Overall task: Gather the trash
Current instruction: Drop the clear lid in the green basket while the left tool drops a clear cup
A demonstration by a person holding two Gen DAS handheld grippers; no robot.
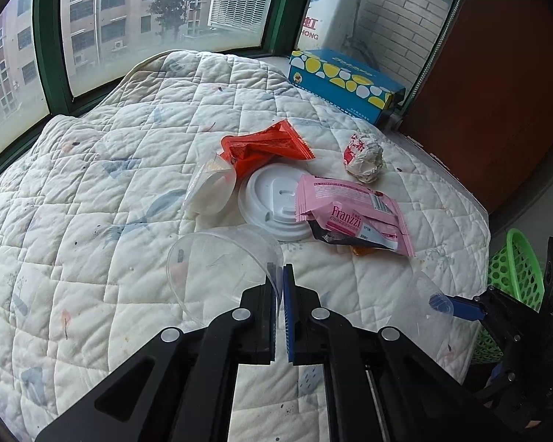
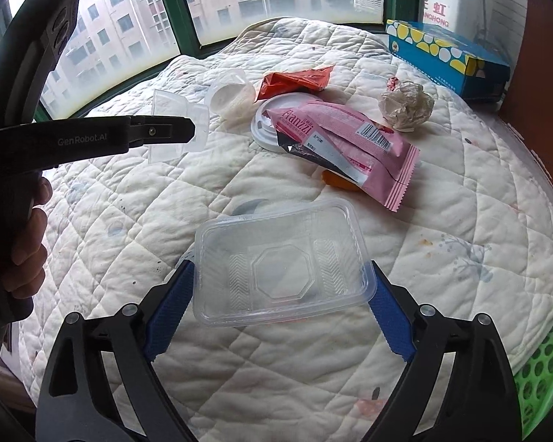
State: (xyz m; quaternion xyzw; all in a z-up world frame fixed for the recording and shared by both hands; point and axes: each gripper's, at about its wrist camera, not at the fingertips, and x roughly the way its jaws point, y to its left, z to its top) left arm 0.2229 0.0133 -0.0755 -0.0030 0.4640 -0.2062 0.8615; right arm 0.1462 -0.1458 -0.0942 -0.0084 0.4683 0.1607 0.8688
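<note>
Trash lies on a white quilt (image 1: 92,191). My left gripper (image 1: 281,276) is shut on the rim of a clear plastic cup (image 1: 217,272), held above the quilt; it shows in the right wrist view (image 2: 173,125) too. My right gripper (image 2: 282,276) grips a clear plastic tray (image 2: 280,261) between its blue pads, held wide; the tray also shows in the left wrist view (image 1: 416,305). Farther off lie a pink Franzzi wrapper (image 1: 354,213), a white cup lid (image 1: 269,202), a red wrapper (image 1: 265,147), a small clear cup (image 1: 210,188) and a crumpled paper ball (image 1: 363,158).
A blue tissue box (image 1: 346,81) stands at the far right by the window. A green perforated basket (image 1: 516,276) sits off the quilt's right edge, also in the right wrist view (image 2: 542,379). A brown panel (image 1: 497,92) rises on the right.
</note>
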